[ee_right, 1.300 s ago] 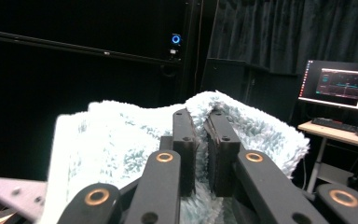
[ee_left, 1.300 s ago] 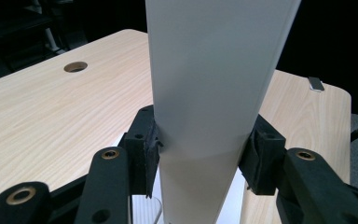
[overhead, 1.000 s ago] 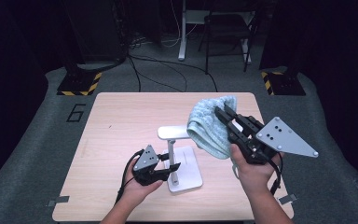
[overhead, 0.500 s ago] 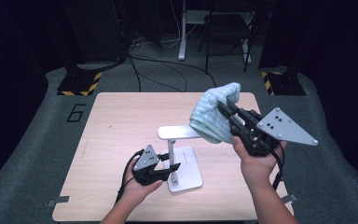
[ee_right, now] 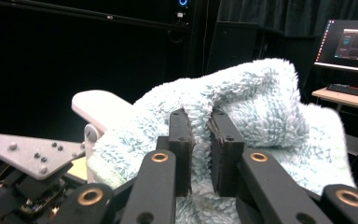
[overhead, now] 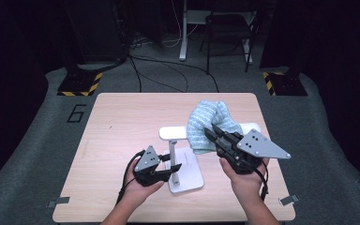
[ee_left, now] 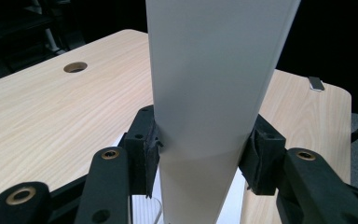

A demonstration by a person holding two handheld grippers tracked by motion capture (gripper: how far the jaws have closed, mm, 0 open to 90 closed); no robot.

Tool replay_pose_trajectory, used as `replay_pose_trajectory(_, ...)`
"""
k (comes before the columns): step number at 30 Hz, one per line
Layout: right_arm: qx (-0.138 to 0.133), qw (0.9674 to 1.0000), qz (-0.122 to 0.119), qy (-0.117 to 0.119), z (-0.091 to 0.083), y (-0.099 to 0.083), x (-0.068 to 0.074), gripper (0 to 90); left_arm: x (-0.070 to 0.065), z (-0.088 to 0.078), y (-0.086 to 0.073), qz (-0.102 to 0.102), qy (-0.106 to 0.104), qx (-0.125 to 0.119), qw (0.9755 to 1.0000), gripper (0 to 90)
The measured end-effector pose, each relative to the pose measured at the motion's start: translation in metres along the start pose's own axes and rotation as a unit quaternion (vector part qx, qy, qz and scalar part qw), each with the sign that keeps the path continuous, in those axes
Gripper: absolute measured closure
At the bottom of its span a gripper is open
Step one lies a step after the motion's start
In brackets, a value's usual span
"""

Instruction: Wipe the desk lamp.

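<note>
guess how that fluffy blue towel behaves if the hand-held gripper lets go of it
The towel looks floppy: it sags over the stand's top bar. Its thick pile suggests it would grip rather than slide. Probably light, since the thin white stand stays upright beneath it.

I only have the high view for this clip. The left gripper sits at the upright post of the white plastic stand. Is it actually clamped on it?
Observer: Yes. In the left gripper view the left gripper has its black pads pressed against both sides of the white upright post.
Operator: And the right one, on the fluffy pale blue towel?
Observer: In the right gripper view the right gripper has just been opening its jaws. They stand a narrow gap apart with the fluffy pale blue towel bunched at the gap. I cannot tell whether they still pinch it.
</note>
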State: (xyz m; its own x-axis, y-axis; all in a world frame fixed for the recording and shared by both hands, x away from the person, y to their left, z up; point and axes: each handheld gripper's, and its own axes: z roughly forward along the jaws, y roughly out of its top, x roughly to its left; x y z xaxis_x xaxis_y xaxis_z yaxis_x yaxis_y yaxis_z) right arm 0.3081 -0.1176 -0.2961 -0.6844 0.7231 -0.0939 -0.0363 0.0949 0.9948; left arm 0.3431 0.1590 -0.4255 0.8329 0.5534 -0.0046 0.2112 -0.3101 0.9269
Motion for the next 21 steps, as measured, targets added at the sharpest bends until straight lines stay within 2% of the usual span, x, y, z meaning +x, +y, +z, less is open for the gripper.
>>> replay_pose_trajectory(3,0.006,1.0000,-0.001,0.000,-0.001,-0.002,-0.001,76.1,-0.001,0.001,0.000,-0.003,-0.002,0.000,1.0000,53.4)
replay_pose_trajectory(5,0.008,1.0000,-0.002,-0.005,-0.002,-0.002,-0.001,68.5,0.000,0.000,0.000,-0.002,-0.002,0.001,1.0000,53.4)
replay_pose_trajectory(10,0.001,0.9988,-0.026,-0.042,-0.003,-0.001,0.001,49.9,0.000,0.000,0.000,-0.003,-0.002,0.001,1.0000,53.3)
replay_pose_trajectory(12,-0.002,0.9979,-0.028,-0.059,-0.003,-0.002,0.000,42.5,0.000,0.000,0.000,-0.005,-0.004,0.001,1.0000,53.3)
replay_pose_trajectory(14,0.003,0.9984,-0.010,-0.056,-0.001,-0.004,-0.004,38.4,0.000,0.000,0.000,-0.001,-0.002,0.001,1.0000,53.3)
replay_pose_trajectory(17,0.002,0.9985,0.040,-0.036,0.000,-0.007,-0.011,37.4,0.000,0.000,0.000,-0.006,-0.004,0.000,1.0000,53.3)
replay_pose_trajectory(21,-0.002,0.9982,0.059,-0.010,0.003,-0.008,-0.013,43.3,0.000,0.000,0.000,-0.006,-0.004,-0.002,1.0000,53.3)
